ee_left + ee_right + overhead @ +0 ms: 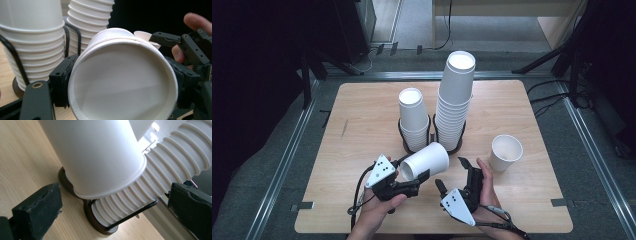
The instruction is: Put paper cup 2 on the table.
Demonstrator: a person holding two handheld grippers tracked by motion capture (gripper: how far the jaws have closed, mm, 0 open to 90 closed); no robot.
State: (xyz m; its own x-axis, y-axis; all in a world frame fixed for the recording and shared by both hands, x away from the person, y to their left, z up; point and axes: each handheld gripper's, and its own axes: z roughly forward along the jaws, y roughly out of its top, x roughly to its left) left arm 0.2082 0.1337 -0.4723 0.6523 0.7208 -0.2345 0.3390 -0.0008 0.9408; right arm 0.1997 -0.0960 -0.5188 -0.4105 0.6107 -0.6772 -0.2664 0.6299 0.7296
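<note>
A left gripper (419, 181) pinches a paper cup (424, 160) tipped on its side above the table (362, 115), at six o'clock from two racked stacks (439, 112), likely freeing nested cups. The right gripper (451, 176) waits spread at three o'clock, ready to pull one off.

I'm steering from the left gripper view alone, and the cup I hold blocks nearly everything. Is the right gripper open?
Observer: Yes, the right gripper stands open, nothing between its jaws.
Operator: Which stack is taller?
Observer: The right stack; the left stack is about half as high.
Operator: Any loose cups on the table?
Observer: One upright cup stands alone, right of the stacks.
Operator: How does my cup lie?
Observer: The held cup lies sideways in the left gripper.
</note>
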